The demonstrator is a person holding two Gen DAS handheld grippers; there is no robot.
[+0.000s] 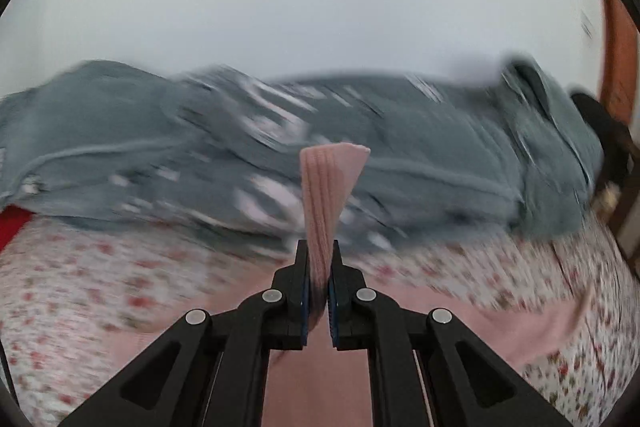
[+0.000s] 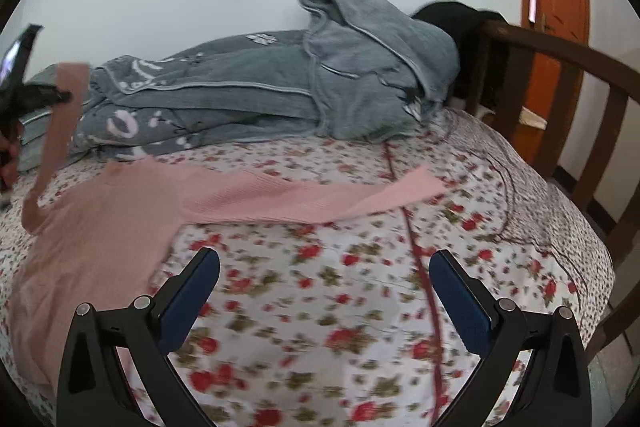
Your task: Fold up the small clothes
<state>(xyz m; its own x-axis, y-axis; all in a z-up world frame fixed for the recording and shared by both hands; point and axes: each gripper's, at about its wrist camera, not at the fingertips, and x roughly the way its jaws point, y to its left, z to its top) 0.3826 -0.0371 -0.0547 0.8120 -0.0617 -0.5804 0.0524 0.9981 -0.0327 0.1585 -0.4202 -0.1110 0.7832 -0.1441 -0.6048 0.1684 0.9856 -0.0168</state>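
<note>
Tongs first: we are holding the left gripper [image 1: 319, 267] clamped tight on a sleeve cuff [image 1: 328, 195] of the pink sweater [image 2: 100, 227], the ribbed strip standing up between the pads toward twelve o'clock. We judge this pinch near the cuff end is chosen so the sleeve can be carried across the body of the garment as one fold. In the right wrist view that same sleeve is hanging at nine o'clock from the raised left tool, running down to the shoulder of the sweater.

We are keeping the right gripper [image 2: 324, 291] wide, with nothing between its blue pads [image 2: 188, 299], poised over the floral bedsheet [image 2: 320, 327]. The other sleeve [image 2: 320, 199] is lying flat at twelve o'clock from it, stretched out toward two o'clock; the open stance suits a coming grasp on it.

The sweater body is lying flat at nine to ten o'clock of the right tongs. A grey blanket [image 2: 260, 87] is piled beyond it, against the white wall, well clear of the working area. A wooden bed frame [image 2: 580, 99] is bounding the sheet at three o'clock.
</note>
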